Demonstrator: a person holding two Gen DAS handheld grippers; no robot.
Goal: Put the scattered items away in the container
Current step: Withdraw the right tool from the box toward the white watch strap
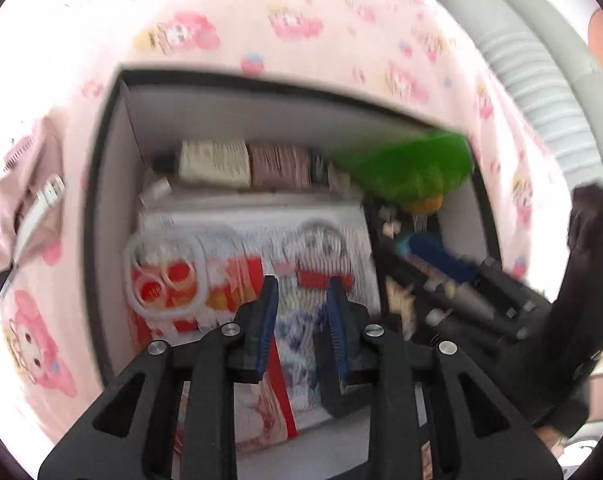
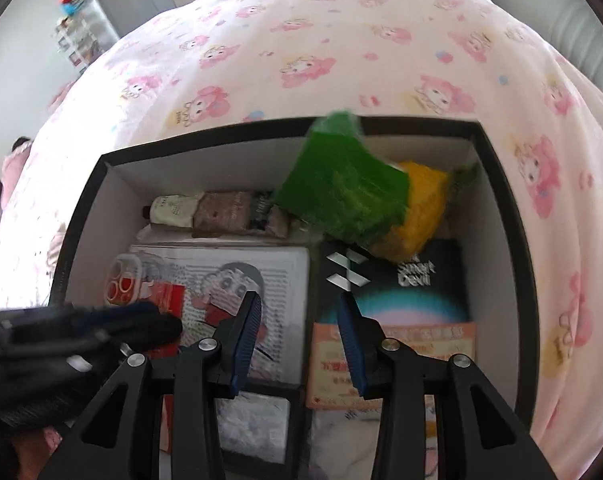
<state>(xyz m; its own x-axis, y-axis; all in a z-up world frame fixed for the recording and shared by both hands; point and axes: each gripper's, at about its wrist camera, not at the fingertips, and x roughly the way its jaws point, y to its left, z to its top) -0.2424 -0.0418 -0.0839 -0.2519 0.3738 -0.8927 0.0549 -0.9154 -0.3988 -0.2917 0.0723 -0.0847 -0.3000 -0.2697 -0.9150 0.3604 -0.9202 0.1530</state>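
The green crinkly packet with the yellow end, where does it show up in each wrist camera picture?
Left wrist: green crinkly packet at upper right, in the black box's far right corner.
Right wrist: packet at upper centre, leaning over the far wall.
Shared landmark: cream and brown tube lying left of it.

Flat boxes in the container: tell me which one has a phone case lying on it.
The cartoon-printed white box on the left. A clear phone case lies on its left end. The black box beside it carries a green and yellow packet instead.
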